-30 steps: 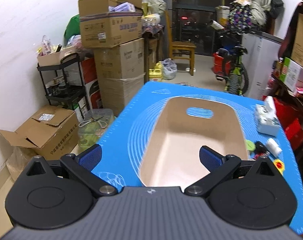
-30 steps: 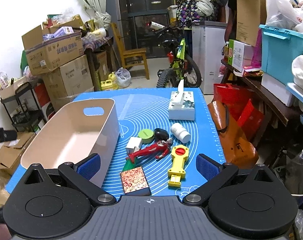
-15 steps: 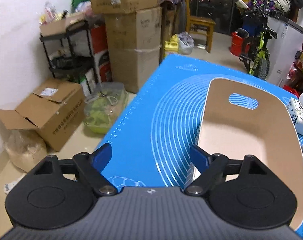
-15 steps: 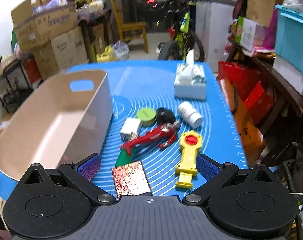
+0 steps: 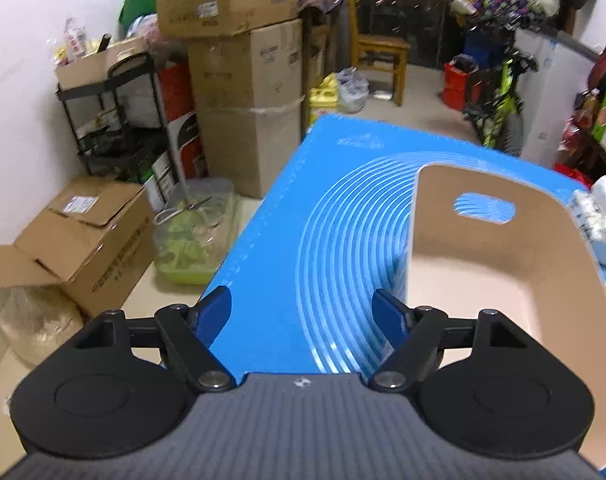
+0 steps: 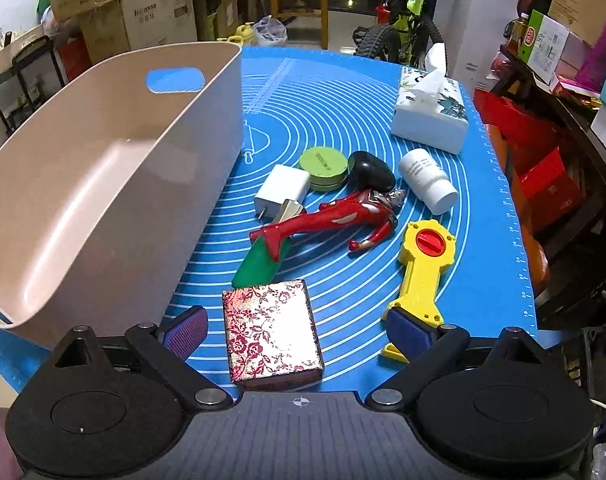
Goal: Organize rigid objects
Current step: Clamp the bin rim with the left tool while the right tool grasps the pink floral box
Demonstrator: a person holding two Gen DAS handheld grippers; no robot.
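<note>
On the tabletop (image 6: 483,240) the bin (image 6: 103,184) stands left; the patterned box (image 6: 271,332) lies nearest, the tissue box (image 6: 431,120) farthest back.

Stacked cardboard boxes (image 5: 247,92) stand against the wall beside a black wire rack (image 5: 115,120), with an open carton (image 5: 83,236) on the floor nearby. Farther back are a wooden chair (image 5: 379,52) and a green bicycle (image 6: 403,28). A tissue box (image 6: 431,112) sits on the blue mat (image 5: 303,208).

The beige bin (image 5: 543,264) runs off the lower right edge in the left wrist view — its near end is unseen. The yellow toy's (image 6: 419,264) lower end sits behind a gripper finger. The floral box's (image 6: 271,328) near edge is hidden by the gripper body. Carton print (image 6: 145,10) is unreadable.
</note>
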